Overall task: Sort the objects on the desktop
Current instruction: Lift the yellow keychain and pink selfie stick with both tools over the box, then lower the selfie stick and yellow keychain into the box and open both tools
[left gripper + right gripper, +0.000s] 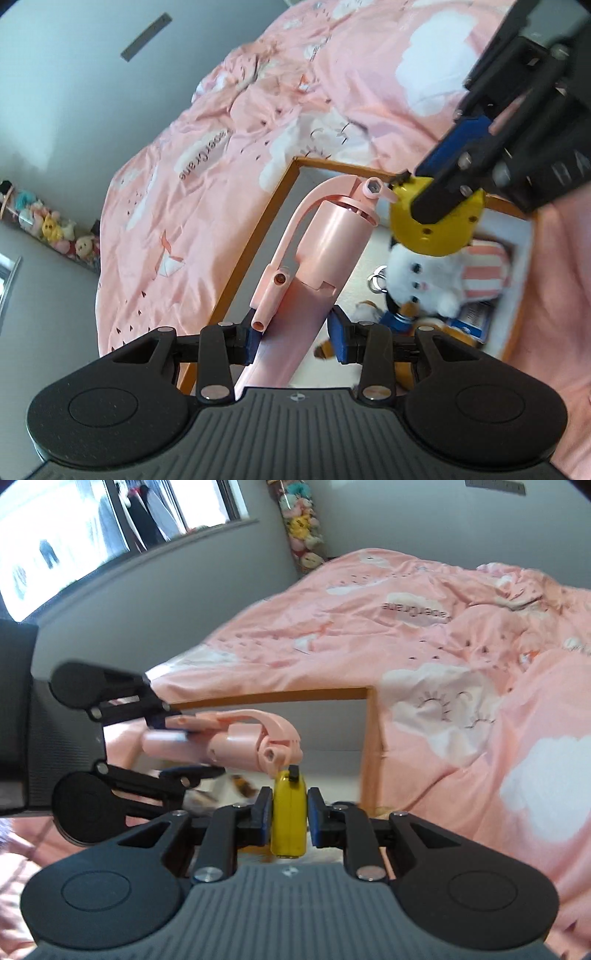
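Note:
My left gripper (295,338) is shut on a pink toy fire extinguisher (328,240), held by its body with the nozzle end pointing away. It hangs over an open box with an orange-brown rim (258,236). My right gripper (290,812) is shut on a round yellow case (290,808) with a black tab on top. In the left wrist view the right gripper (424,197) comes in from the upper right with the yellow case (436,229) just beyond the extinguisher's head. The right wrist view shows the left gripper (177,742) at the left with the extinguisher (229,744).
The box (369,746) rests on a bed with a pink cloud-print cover (461,657). Inside lie a white plush toy (424,280), a metal key ring (376,282), a pink-striped item (484,273) and a blue item (474,317). Plush toys (303,528) hang by the grey wall.

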Tool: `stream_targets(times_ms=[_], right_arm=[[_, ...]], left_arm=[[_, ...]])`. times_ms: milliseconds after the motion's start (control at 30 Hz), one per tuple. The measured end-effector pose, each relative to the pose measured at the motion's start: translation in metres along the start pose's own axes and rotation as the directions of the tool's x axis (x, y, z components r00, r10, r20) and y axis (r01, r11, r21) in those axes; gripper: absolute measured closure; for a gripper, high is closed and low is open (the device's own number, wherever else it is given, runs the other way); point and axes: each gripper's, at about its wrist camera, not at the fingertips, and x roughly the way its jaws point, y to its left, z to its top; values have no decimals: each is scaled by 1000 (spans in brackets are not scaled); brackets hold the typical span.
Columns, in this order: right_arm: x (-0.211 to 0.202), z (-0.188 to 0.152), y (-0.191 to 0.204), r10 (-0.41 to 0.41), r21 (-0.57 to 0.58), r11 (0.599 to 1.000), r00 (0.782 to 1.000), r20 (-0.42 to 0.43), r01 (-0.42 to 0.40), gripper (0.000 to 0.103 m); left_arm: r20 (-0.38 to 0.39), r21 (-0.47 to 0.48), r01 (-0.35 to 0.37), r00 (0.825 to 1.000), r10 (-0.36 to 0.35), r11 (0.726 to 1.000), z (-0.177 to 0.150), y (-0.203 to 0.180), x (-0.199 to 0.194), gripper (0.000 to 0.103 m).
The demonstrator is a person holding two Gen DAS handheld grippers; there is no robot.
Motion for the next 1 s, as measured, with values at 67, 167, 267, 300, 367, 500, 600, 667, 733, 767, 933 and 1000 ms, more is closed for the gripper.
stream_targets(times_ms=[67, 167, 267, 300, 367, 500, 600, 667, 733, 767, 933, 1000], right_arm=[[8, 0, 0, -28, -8, 1000, 1000, -8, 28, 82], [12, -7, 6, -48, -2, 999, 999, 9, 48, 82], [18, -22, 17, -159, -6, 987, 986, 46, 159, 82], [21, -26, 20, -197, -5, 980, 979, 54, 197, 82], [27, -34, 26, -258, -13, 966, 964, 68, 259, 82], [30, -34, 28, -312, -16, 949, 944, 106, 315, 82], [30, -35, 23, -300, 9, 954, 947, 114, 301, 82], [32, -37, 22, -298, 7, 954, 947, 118, 299, 82], [33, -38, 22, -296, 3, 955, 947, 122, 298, 82], [33, -39, 21, -293, 4, 955, 948, 123, 295, 82], [30, -41, 19, -274, 17, 962, 954, 123, 274, 82], [30, -41, 20, -275, 17, 961, 954, 123, 275, 82]], left_arm=[[0, 17, -10, 1000, 10, 1000, 5, 0, 14, 59], [-25, 25, -30, 999, 31, 999, 8, 0, 34, 59], [-31, 54, -23, 999, 25, 998, 9, -5, 49, 59], [-33, 73, -25, 999, 28, 997, 10, -8, 53, 59], [-47, 98, -24, 998, 29, 995, 12, -15, 62, 59], [-76, 104, -6, 997, 14, 995, 17, -21, 77, 59], [-83, 98, -17, 996, 25, 995, 21, -22, 89, 59], [-98, 82, -19, 995, 27, 996, 24, -20, 96, 59], [-103, 81, -19, 994, 28, 997, 24, -20, 102, 59], [-106, 85, -22, 994, 31, 996, 24, -21, 104, 59], [-122, 100, -13, 992, 25, 995, 21, -24, 113, 59], [-127, 111, -12, 992, 26, 994, 19, -26, 117, 59]])
